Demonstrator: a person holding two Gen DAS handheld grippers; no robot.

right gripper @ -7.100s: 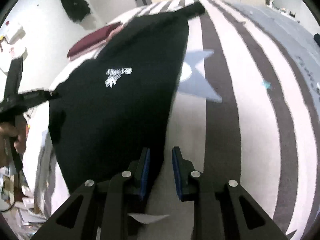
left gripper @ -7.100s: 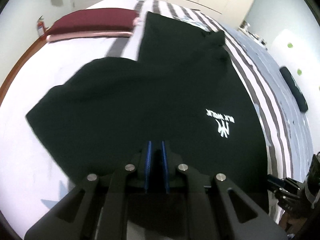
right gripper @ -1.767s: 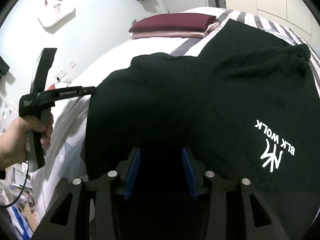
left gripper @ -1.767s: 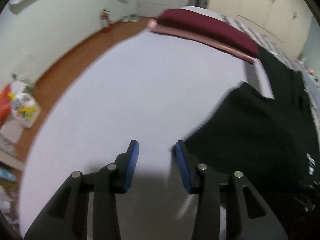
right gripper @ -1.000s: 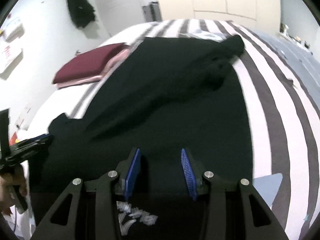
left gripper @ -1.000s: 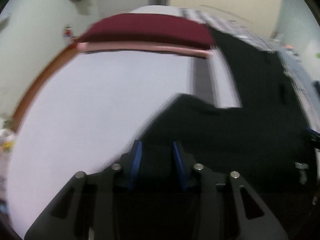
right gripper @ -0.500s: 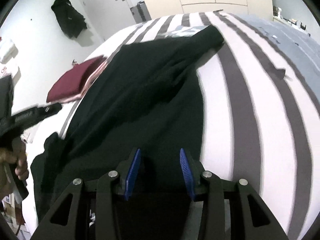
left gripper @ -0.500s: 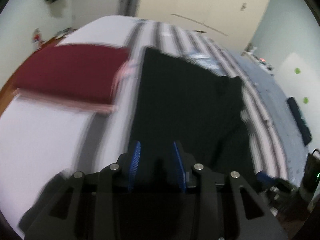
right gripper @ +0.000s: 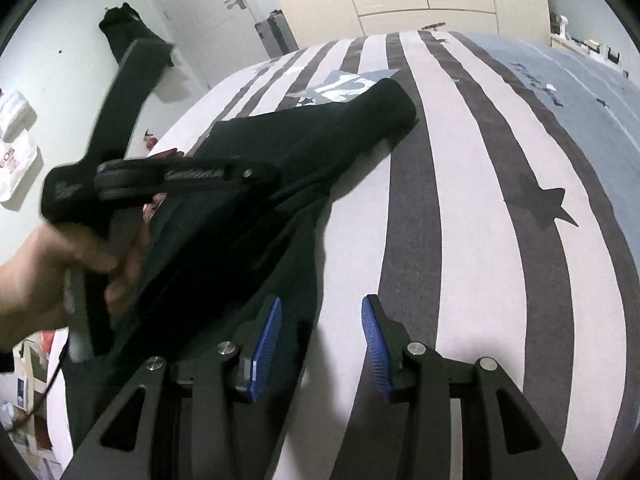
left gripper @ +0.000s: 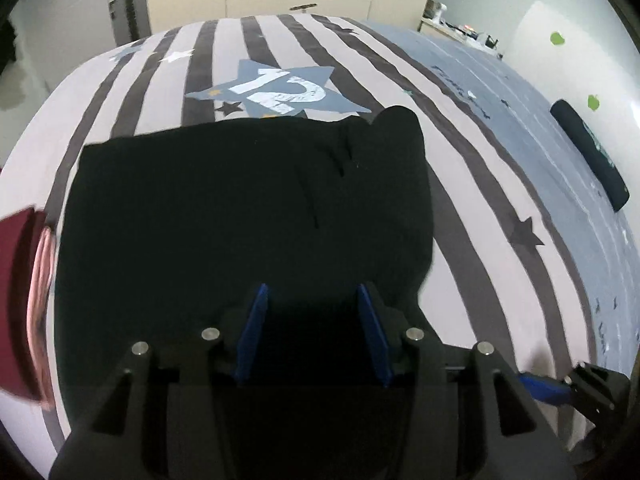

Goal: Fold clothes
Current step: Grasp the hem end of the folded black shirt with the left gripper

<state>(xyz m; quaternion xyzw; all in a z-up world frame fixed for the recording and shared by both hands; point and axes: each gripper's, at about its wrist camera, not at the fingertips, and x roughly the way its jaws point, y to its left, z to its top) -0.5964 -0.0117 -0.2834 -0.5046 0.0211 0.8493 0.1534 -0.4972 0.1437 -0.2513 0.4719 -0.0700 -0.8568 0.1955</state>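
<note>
Garment (left gripper: 240, 216): black, lies folded on the striped bed (left gripper: 480, 184), long axis running away from both claws. Left claw (left gripper: 312, 334) sits over its near edge, jaws opening, cloth between them but not pinched. Right claw (right gripper: 318, 346) stands part open, empty, at the garment's right edge. Left claw is nearer.

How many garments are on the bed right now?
3 visible: the black garment spread mid-bed beneath both grippers, and a maroon one stacked on a pink one at its left edge. Others may be out of frame.
</note>
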